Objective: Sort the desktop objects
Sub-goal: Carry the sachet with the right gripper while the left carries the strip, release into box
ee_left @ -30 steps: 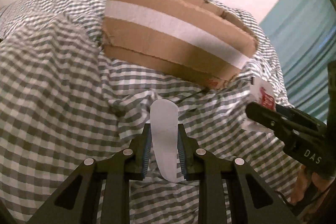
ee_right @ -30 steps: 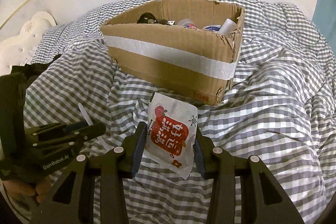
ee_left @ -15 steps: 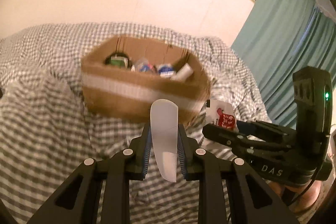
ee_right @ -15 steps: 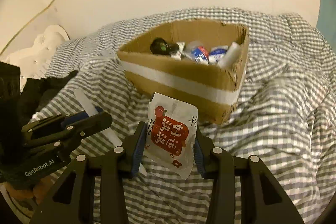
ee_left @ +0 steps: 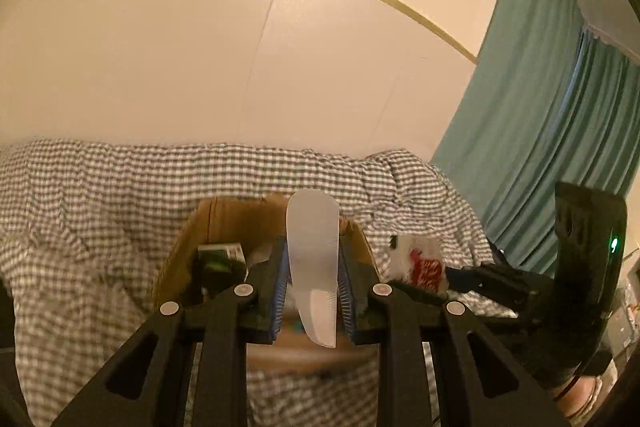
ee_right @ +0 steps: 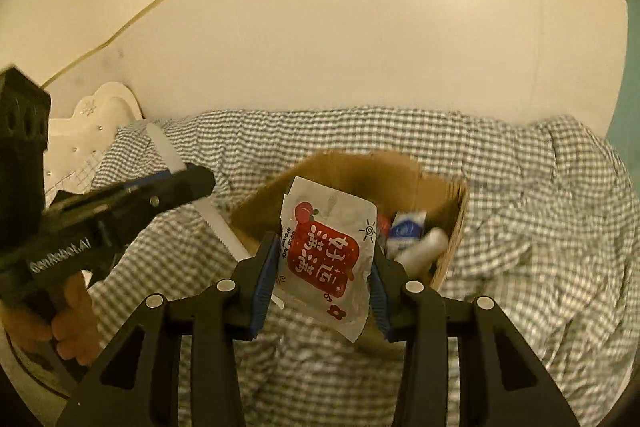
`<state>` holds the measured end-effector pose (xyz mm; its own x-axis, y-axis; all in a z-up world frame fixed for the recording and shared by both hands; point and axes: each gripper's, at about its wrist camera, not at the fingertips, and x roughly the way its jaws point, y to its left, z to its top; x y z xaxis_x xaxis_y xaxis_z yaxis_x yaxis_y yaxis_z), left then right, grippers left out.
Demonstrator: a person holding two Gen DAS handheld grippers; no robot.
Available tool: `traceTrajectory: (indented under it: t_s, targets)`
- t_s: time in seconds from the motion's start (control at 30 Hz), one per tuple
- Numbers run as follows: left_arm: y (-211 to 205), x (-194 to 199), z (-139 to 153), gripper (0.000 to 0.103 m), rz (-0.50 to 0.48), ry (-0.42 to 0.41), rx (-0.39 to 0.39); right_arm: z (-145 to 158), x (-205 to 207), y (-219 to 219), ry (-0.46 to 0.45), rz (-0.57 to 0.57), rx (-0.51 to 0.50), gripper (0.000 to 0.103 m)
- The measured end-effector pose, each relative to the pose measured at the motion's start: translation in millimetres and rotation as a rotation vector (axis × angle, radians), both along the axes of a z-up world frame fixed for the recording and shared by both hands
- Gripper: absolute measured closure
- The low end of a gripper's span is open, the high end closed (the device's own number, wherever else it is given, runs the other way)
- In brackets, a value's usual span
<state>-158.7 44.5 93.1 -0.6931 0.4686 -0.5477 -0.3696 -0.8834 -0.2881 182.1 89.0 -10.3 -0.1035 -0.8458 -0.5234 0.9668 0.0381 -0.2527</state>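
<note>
Above the box (ee_right: 404, 183) on the bed (ee_right: 540, 227), the left tool (ee_left: 312, 291) is clenching a stiff, light comb (ee_left: 312, 259) mid-length while the right tool (ee_right: 322, 287) is pinching a thin, crinkly, probably slippery packet (ee_right: 326, 255) by its edges.

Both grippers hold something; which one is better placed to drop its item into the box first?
Probably the right. Its packet sits in front of the open box, near the rim. From the right view, the left gripper with the comb appears off to the box's side.
</note>
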Motion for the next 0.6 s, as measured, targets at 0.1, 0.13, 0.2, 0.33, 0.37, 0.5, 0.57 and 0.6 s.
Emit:
traceTrajectory:
  t_s: [0.1,0.13,0.2,0.33,0.37,0.5,0.57,0.6]
  targets:
    - [10.8,-32.0,-17.3,0.08,-0.002,-0.029,-0.033,-4.5,-12.0,-35.2,0.014,-0.023,0.035,0.062]
    - [13.3,-41.0,-25.6,0.08,-0.005,-0.042,-0.042,-9.1,-18.7,-47.2,0.008,-0.03,0.055,0.062]
    - [17.1,-62.6,-48.6,0.08,-0.016,-0.075,-0.055,-20.3,-32.0,-67.5,-0.003,-0.042,0.089,0.061]
    - [19.2,-96.9,-80.6,0.08,-0.033,-0.16,0.006,-34.7,-54.0,-103.8,0.042,-0.072,0.142,0.06]
    - [20.0,-102.0,-85.5,0.08,-0.027,-0.157,0.007,-35.0,-58.6,-112.0,0.045,-0.08,0.142,0.059]
    - [22.8,-111.4,-91.9,0.078,-0.009,-0.127,-0.029,-26.2,-70.3,-123.6,0.015,-0.069,0.116,0.054]
    - [21.3,-112.3,-90.8,0.065,0.007,-0.11,-0.052,-21.6,-71.9,-123.7,0.008,-0.062,0.105,0.048]
    - [20.5,-111.1,-88.5,0.048,0.016,-0.101,-0.053,-20.0,-72.9,-123.9,0.011,-0.067,0.097,0.044]
